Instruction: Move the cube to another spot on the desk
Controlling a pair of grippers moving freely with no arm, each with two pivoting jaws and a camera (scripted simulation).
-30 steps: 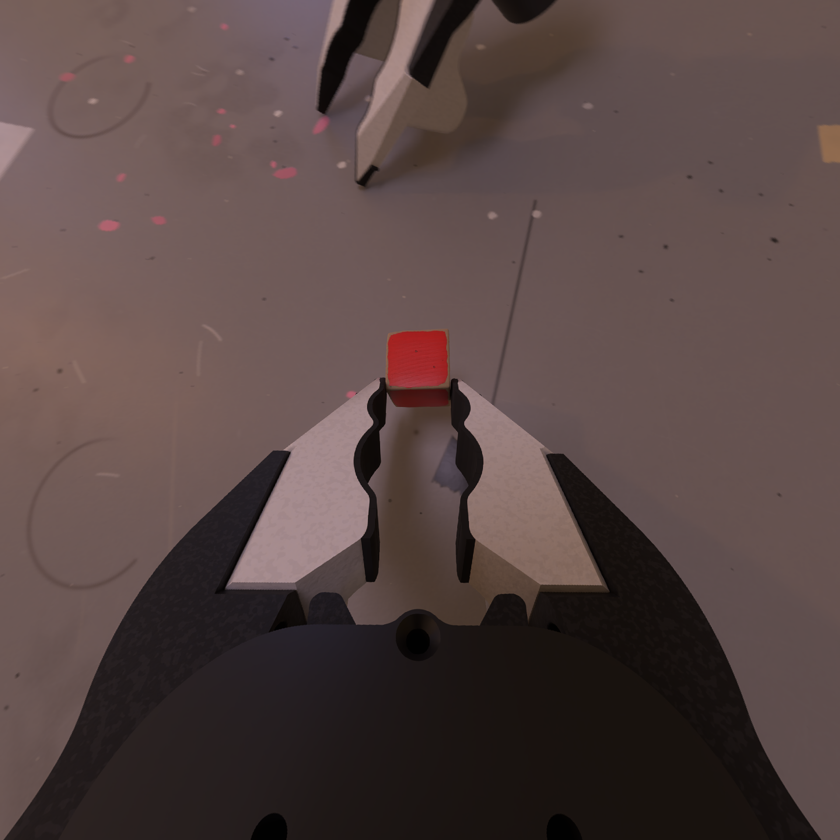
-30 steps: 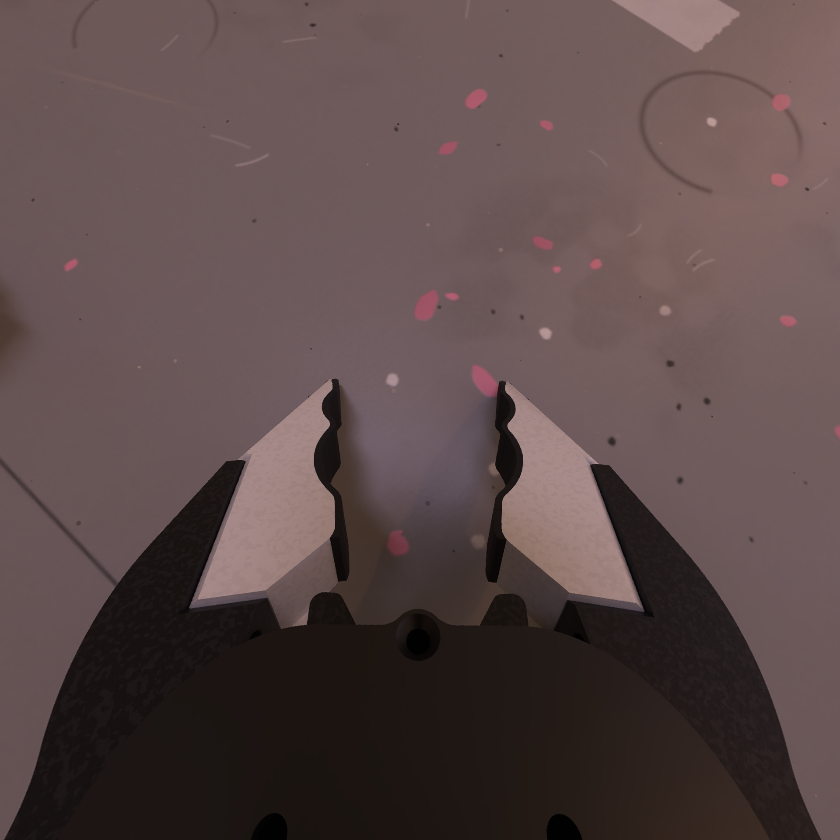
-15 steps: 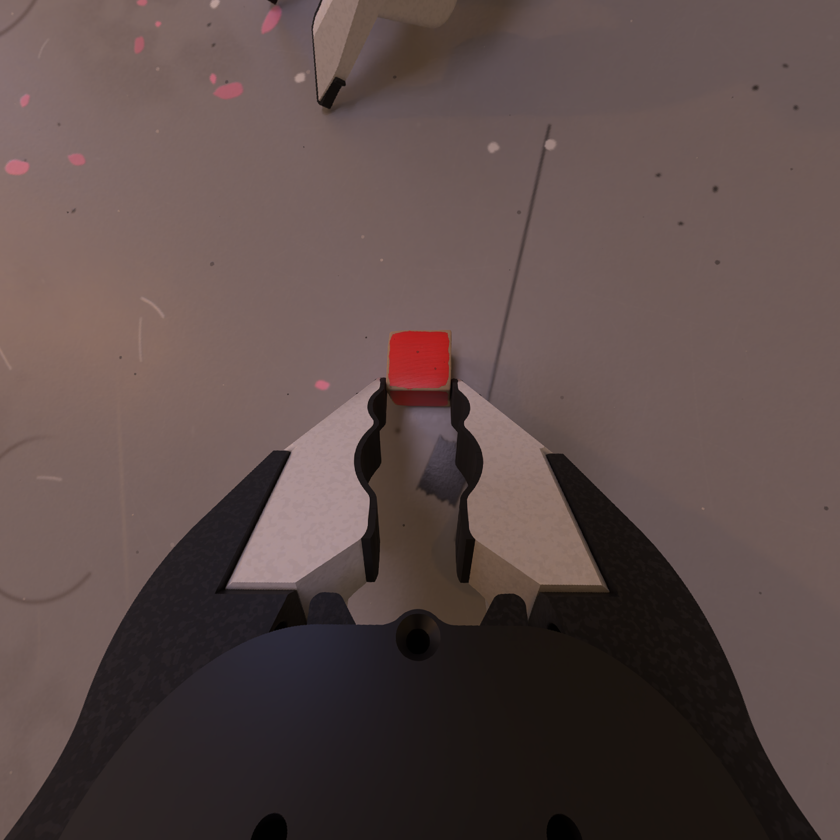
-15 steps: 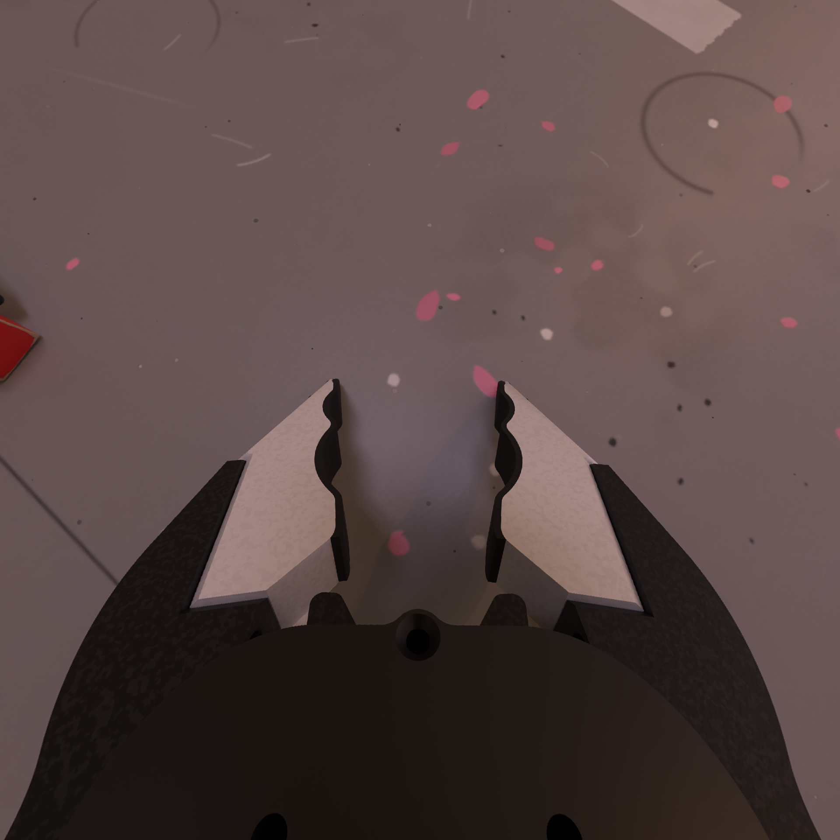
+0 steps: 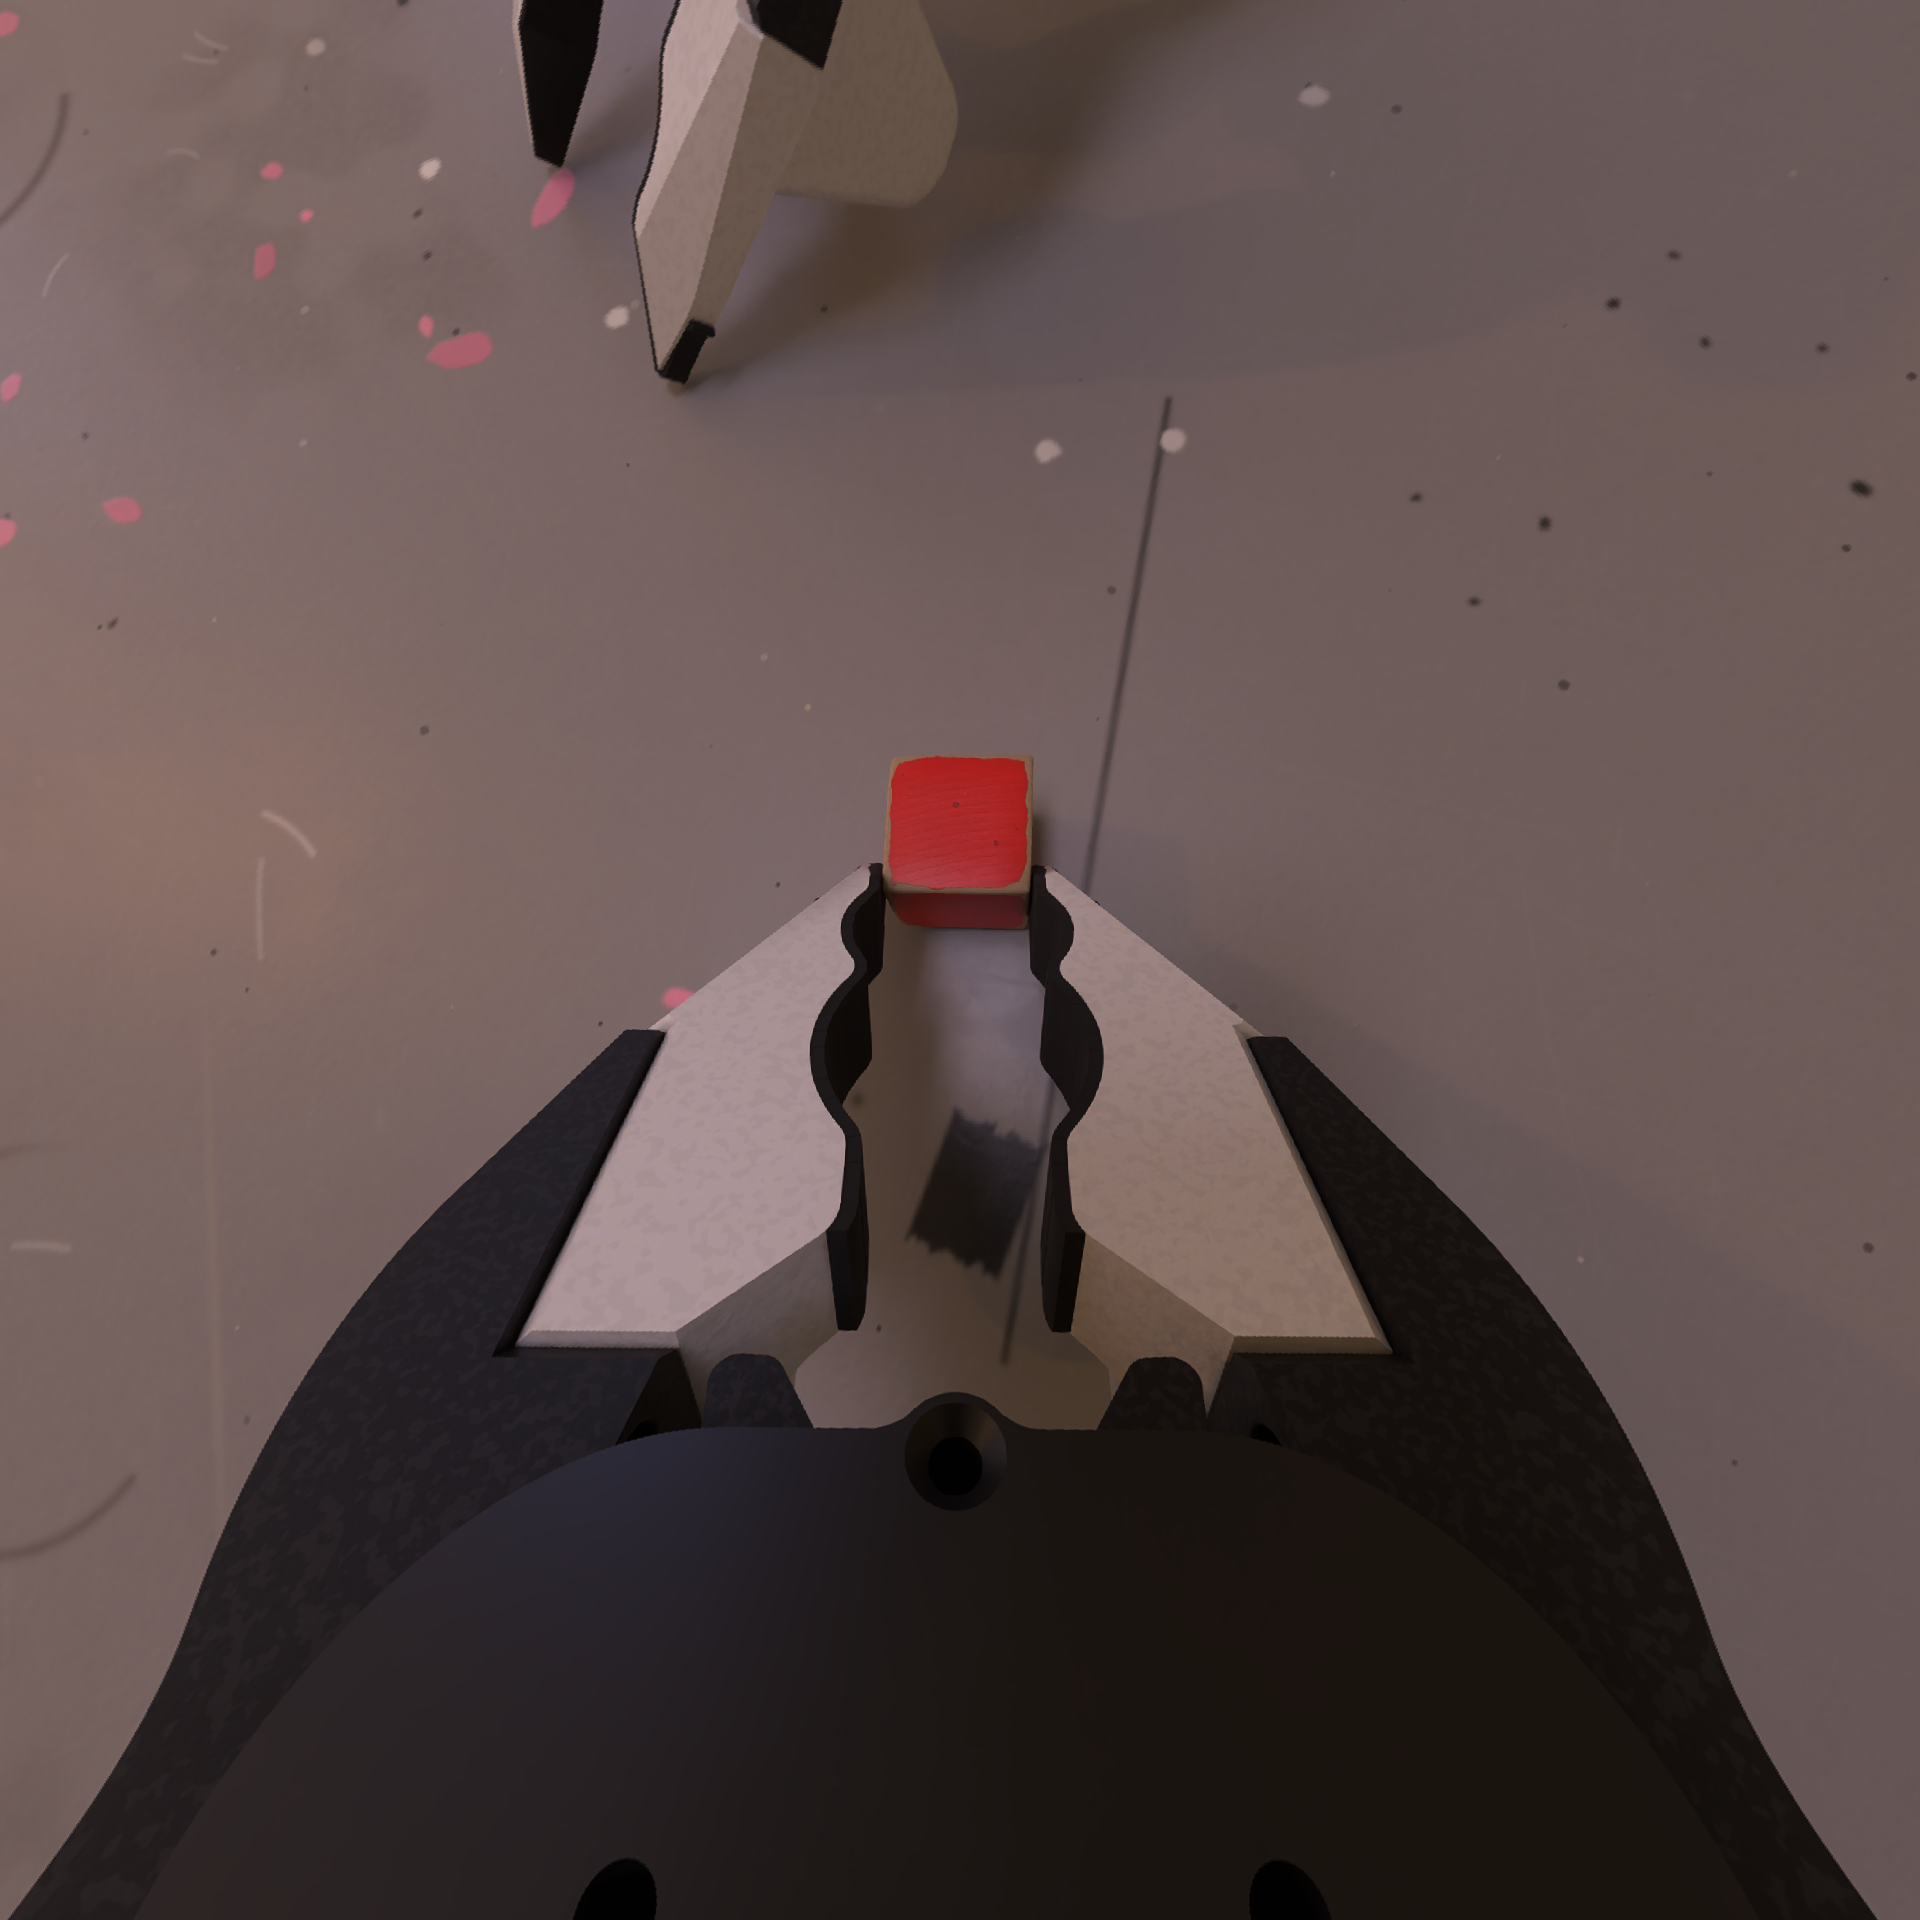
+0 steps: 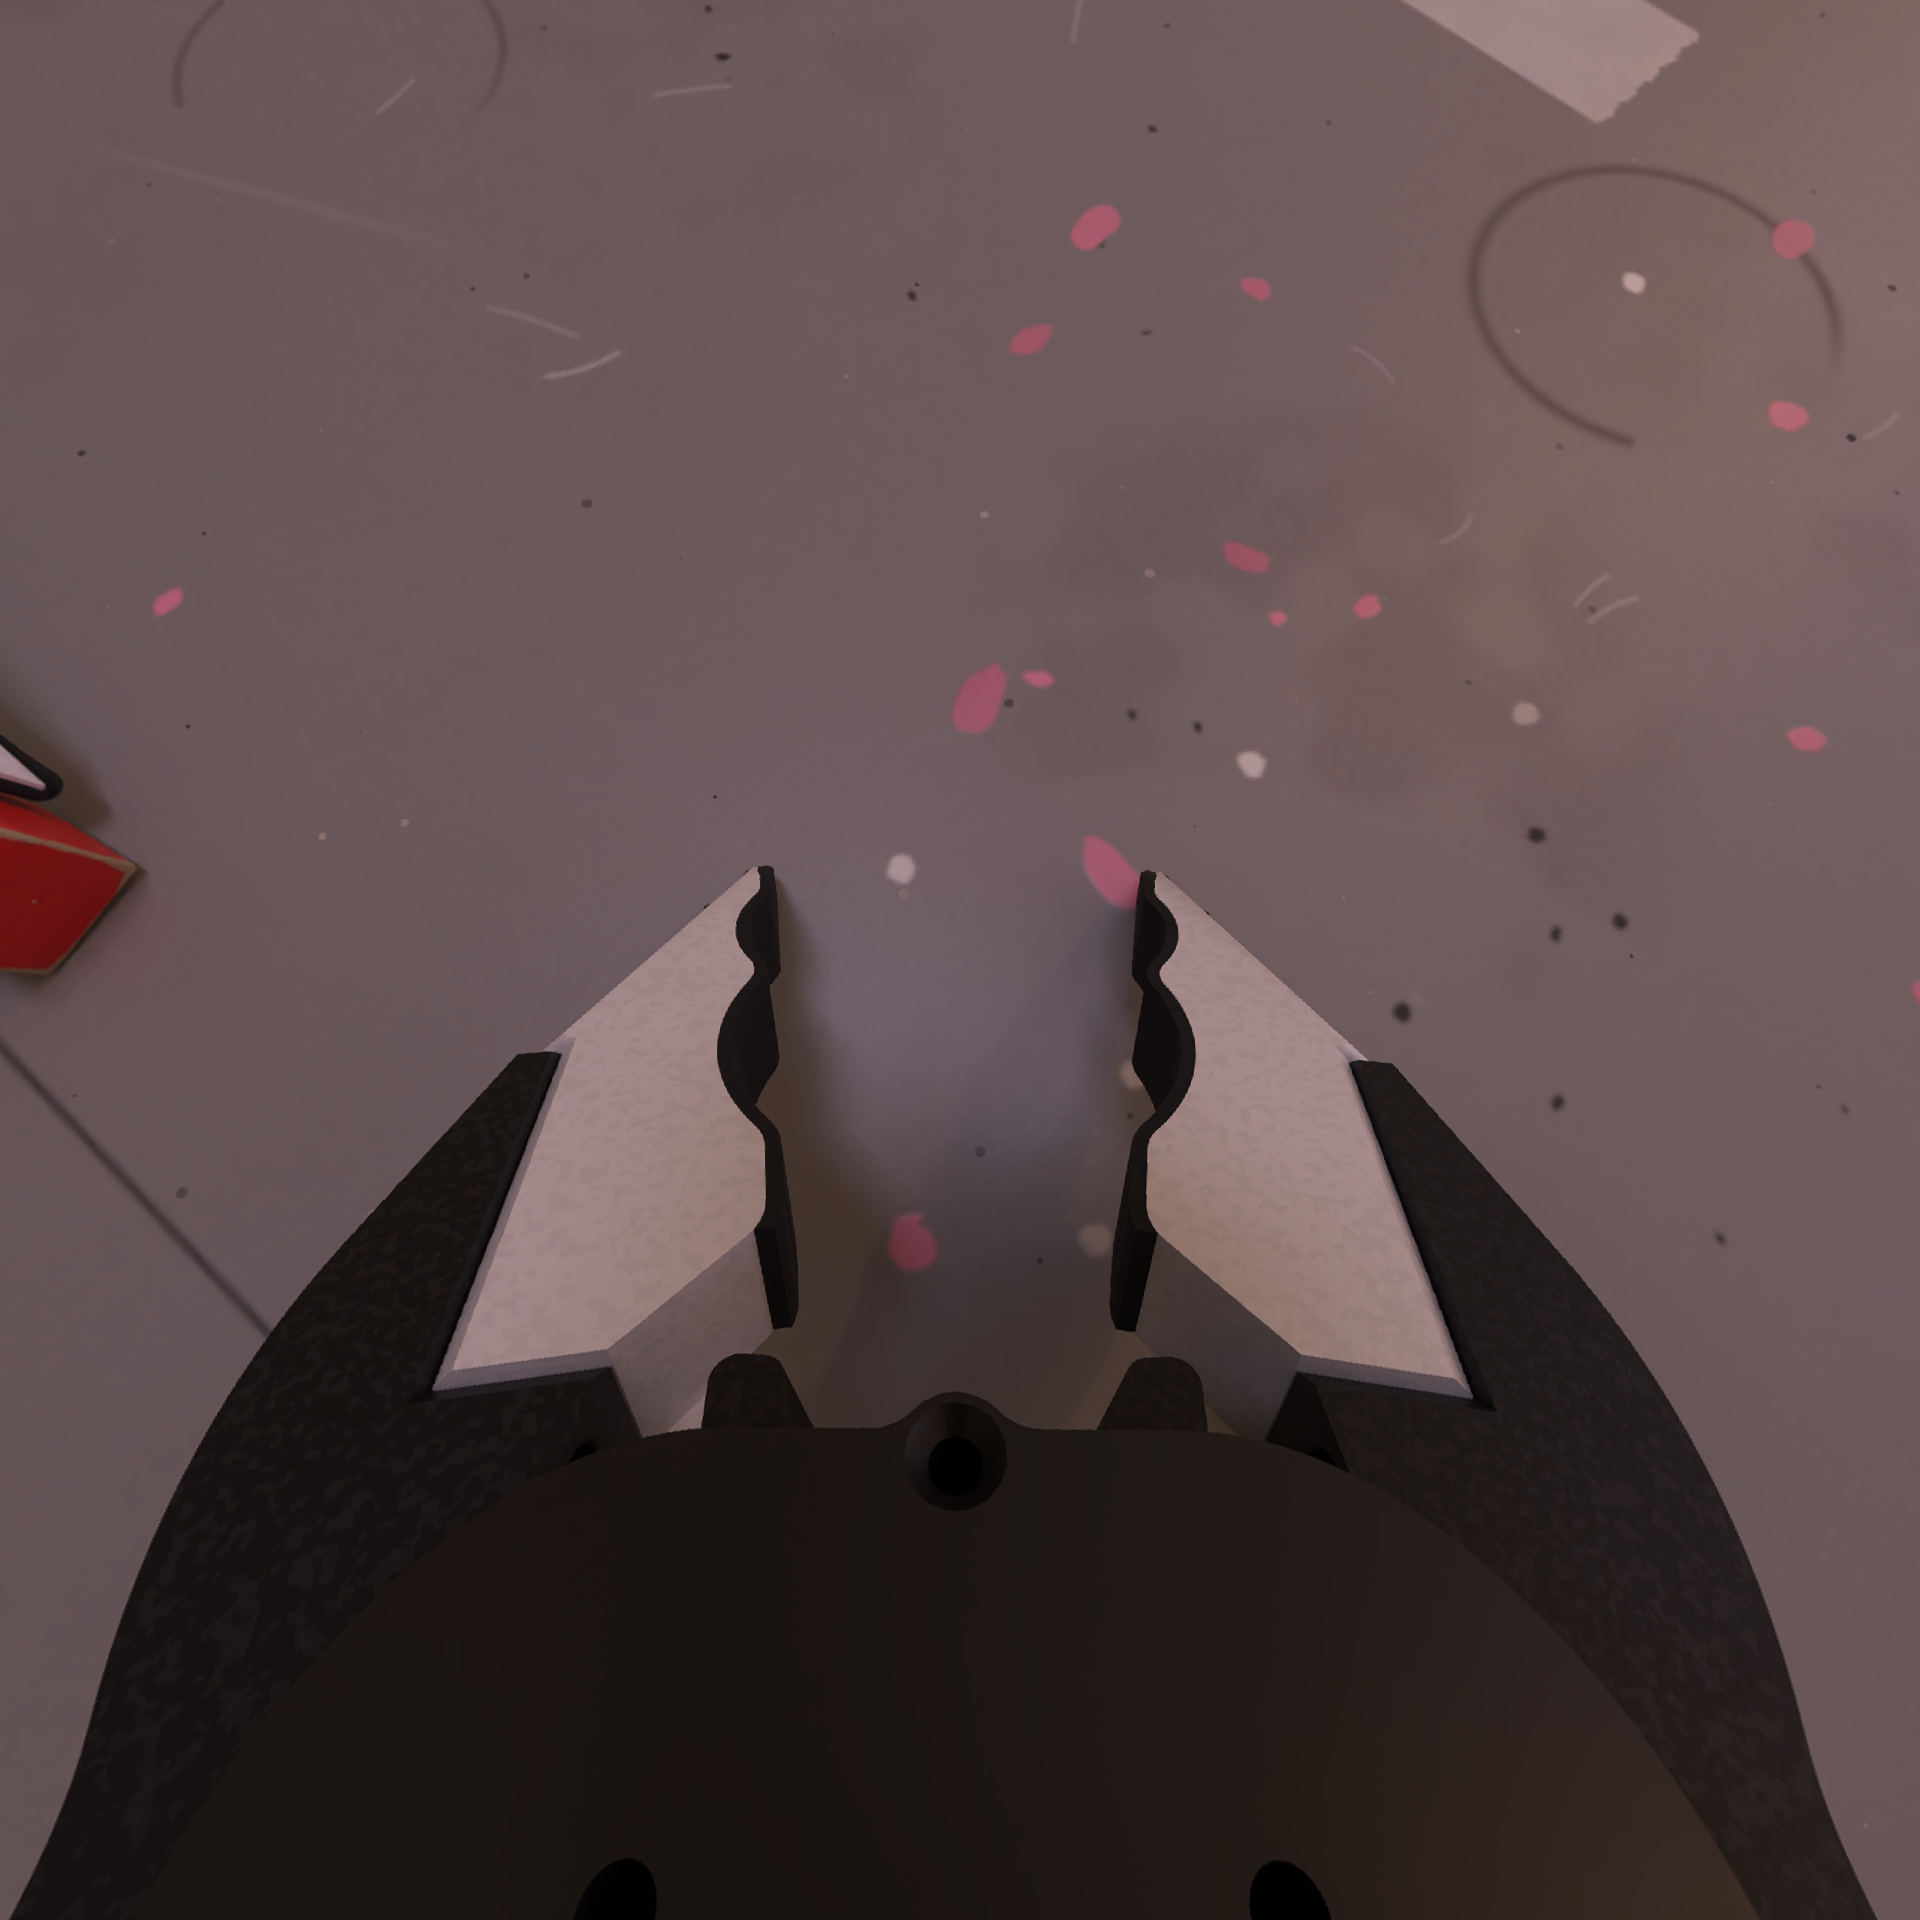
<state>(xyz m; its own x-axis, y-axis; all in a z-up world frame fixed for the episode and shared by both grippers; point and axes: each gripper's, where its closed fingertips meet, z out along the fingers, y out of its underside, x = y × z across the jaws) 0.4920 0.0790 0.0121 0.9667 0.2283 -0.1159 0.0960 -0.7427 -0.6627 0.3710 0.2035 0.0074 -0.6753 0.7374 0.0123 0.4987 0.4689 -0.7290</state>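
A small red cube [image 5: 958, 826] is pinched between the tips of my left gripper [image 5: 956, 885], which is shut on it over the grey desk [image 5: 1455, 831]. The cube also shows at the left edge of the right wrist view [image 6: 52, 899], with a left fingertip [image 6: 26, 774] beside it. My right gripper [image 6: 954, 883] is open and empty over the speckled desk [image 6: 623, 520]. It also shows at the top of the left wrist view [image 5: 613, 260], ahead and to the left of the cube.
The desk has pink and white paint specks [image 6: 979, 698], faint ring marks [image 6: 1652, 301], a thin dark seam line [image 5: 1127, 644], a dark tape scrap [image 5: 971, 1195] under my left gripper and a pale tape strip [image 6: 1558, 47] at the far right.
My left gripper has carried the cube across the desk toward the right gripper. The cube has come into the left edge of the right wrist view. The right gripper has stayed still and open.
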